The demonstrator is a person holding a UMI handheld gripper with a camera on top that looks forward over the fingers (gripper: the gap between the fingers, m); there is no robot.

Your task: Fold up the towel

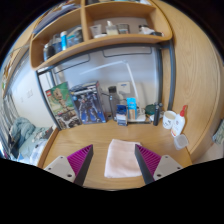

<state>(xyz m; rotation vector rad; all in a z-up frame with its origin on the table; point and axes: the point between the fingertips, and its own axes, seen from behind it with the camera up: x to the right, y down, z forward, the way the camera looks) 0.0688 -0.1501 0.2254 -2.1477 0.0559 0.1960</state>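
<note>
Lying flat between open fingers (113,160) | towel (121,157): pale pink, folded | table (100,137)

From where I'm driving, the towel (122,157) is a pale pinkish-white cloth lying flat on the wooden tabletop, already looking folded into a neat upright rectangle. It sits right between the two fingers, with a gap on each side, reaching just past their tips.
</note>
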